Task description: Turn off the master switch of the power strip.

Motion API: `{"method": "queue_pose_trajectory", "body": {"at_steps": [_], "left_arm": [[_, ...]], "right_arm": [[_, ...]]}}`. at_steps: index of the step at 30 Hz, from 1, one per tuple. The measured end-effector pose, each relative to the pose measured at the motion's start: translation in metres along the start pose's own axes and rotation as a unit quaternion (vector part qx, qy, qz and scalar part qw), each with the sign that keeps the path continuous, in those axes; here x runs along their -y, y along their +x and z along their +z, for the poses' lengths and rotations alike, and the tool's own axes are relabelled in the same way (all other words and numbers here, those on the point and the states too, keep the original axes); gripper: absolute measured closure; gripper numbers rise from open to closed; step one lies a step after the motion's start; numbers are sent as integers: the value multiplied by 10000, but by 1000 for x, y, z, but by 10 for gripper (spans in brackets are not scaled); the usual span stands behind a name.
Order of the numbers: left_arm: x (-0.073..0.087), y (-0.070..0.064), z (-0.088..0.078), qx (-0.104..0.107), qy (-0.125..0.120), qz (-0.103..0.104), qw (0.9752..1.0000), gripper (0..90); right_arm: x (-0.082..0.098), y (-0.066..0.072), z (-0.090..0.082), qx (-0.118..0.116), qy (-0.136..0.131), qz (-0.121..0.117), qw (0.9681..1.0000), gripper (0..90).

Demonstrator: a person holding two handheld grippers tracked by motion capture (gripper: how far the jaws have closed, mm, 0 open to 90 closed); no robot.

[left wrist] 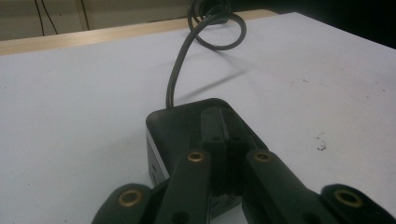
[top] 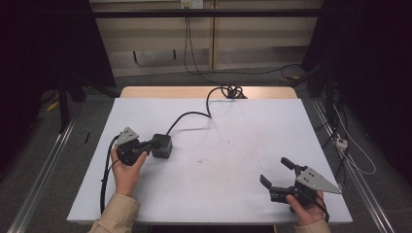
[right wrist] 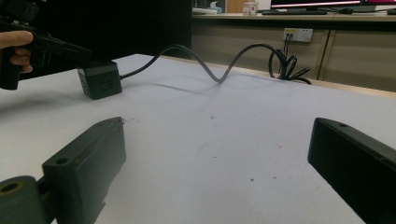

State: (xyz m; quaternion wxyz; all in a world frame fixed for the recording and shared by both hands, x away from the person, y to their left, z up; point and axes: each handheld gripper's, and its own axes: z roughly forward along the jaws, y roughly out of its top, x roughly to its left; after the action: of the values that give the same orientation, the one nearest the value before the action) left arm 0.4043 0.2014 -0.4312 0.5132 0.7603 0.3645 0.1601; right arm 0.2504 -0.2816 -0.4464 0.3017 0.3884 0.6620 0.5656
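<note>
A black cube-shaped power socket (top: 163, 146) (left wrist: 175, 122) (right wrist: 99, 79) sits on the white table top at the left. Its dark cable (top: 194, 115) (left wrist: 173, 77) (right wrist: 210, 70) arcs away to a coil (top: 232, 91) at the far edge. My left gripper (top: 154, 143) (left wrist: 223, 117) (right wrist: 79, 53) is shut, its jaws pressed together with the tips lying over the cube's top; I see nothing between them. My right gripper (top: 275, 171) (right wrist: 217, 135) stands open near the front right corner, low over bare table, holding nothing.
A white sheet (top: 218, 194) covers the table, with a few small dark specks (top: 199, 159) near the middle. A wooden strip (top: 165, 92) shows along the far edge. Metal rails and loose cables lie on the floor at both sides.
</note>
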Motion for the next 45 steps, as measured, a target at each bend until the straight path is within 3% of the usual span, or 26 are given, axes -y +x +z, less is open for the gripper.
{"method": "queue_pose_trajectory", "body": {"at_steps": [34, 45], "left_arm": [[0, 0, 3, -55, 6, 50, 10000, 900], [-1, -2, 3, -96, 70, 195, 9997, 900]], "right_arm": [[0, 0, -1, 12, 5, 12, 10000, 37], [0, 0, -1, 27, -10, 7, 10000, 37]]}}
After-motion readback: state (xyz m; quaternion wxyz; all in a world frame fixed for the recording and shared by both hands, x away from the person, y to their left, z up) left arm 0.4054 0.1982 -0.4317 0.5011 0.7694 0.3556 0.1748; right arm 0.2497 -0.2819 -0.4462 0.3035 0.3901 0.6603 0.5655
